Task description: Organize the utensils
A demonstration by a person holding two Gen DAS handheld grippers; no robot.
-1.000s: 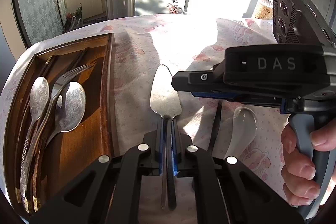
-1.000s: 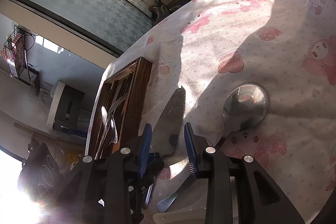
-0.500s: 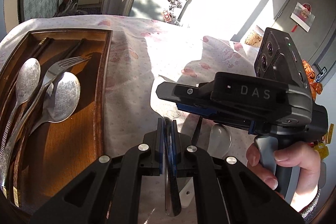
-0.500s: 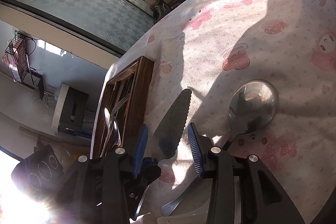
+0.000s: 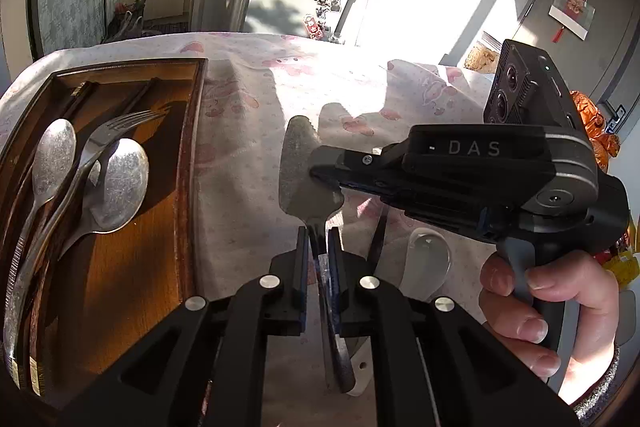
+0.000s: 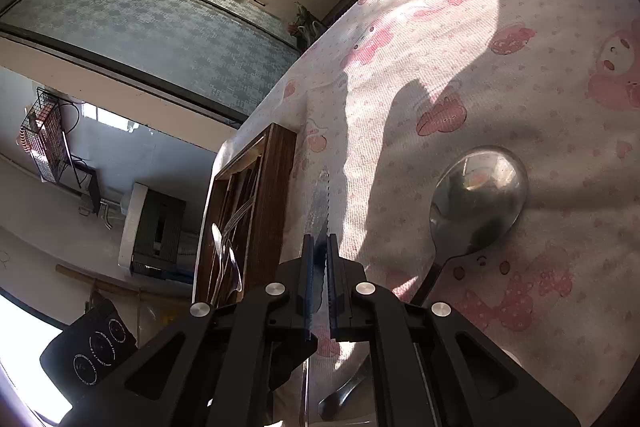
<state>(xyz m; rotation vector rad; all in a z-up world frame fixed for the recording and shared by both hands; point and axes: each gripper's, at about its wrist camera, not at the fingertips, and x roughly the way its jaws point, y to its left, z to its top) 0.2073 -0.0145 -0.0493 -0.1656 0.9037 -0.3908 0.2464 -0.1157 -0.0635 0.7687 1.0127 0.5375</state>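
Tablecloth [image 5: 248, 147], white with pink cartoon prints, covers the table and fills most of both views. On its left side sits a dark wooden tray [image 5: 188, 187], its rim raised above the cloth; inside lie two metal spoons [image 5: 120, 183] bowl-down, a fork [image 5: 124, 123] crossing them with its tines toward the far end, and dark chopsticks [image 5: 80, 95] along the far part.

Right gripper [image 5: 320, 173], black with DAS lettered on its body, reaches in from the right, a hand [image 5: 532, 311] wrapped around its grip. Its jaws have just been closing and are now clamped flat on the blade of a serrated cake server [image 5: 306, 167]; from the right wrist, the blade stands edge-on between the blue pads, its toothed edge pointing away toward the tray's near corner.

Left gripper [image 5: 318, 251] has its jaws pinched on the same server at the narrow neck where blade meets handle, so both tools grip one utensil, lifted slightly off the cloth just right of the tray.

A large metal spoon [image 6: 478, 199] lies bowl-up on the cloth to the right of the server. A white ceramic soup spoon [image 5: 426, 259] rests near the left gripper, partly under the right one.
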